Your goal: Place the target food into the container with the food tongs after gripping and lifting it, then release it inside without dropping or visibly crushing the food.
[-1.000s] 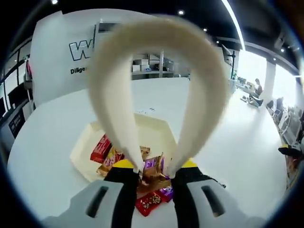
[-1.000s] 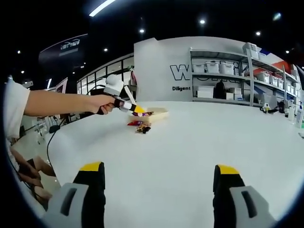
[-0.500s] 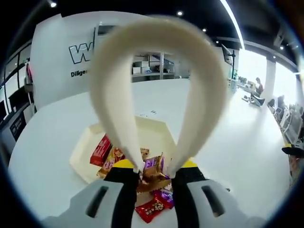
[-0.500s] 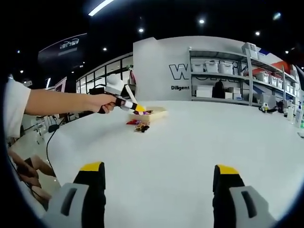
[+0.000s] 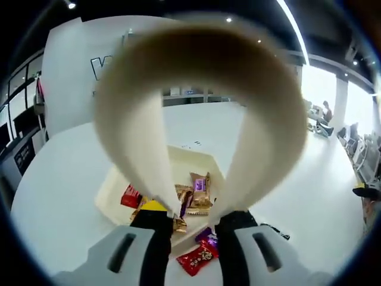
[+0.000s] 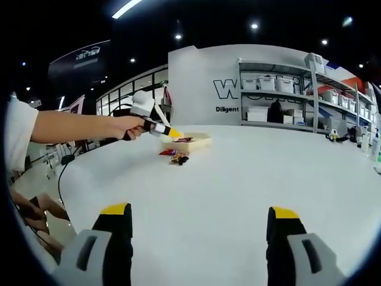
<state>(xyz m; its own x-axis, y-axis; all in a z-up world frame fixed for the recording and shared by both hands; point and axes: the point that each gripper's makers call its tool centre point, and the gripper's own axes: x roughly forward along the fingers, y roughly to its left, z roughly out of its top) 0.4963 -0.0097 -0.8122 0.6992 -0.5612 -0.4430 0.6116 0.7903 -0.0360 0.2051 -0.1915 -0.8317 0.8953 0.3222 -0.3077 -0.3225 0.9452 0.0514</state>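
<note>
Left gripper view: the left gripper holds a pair of cream food tongs between its jaws, the tongs' looped end arching toward 12 o'clock, blurred by nearness. Its jaws press the two tong arms, whose tips stand apart around a gold-and-purple wrapped candy; whether the tips still touch it cannot be told. That candy lies inside the cream container on the white table, beside a red wrapper at about 9 o'clock and other gold wrappers. Outside the container, near its edge at 6 o'clock, lie a red candy and a purple candy. Right gripper view: the right gripper hovers over bare table with its jaws spread wide — nothing between them. Toward 11 o'clock a person's hand carries the left gripper above the container — a few loose wrappers lie just beside it.
</note>
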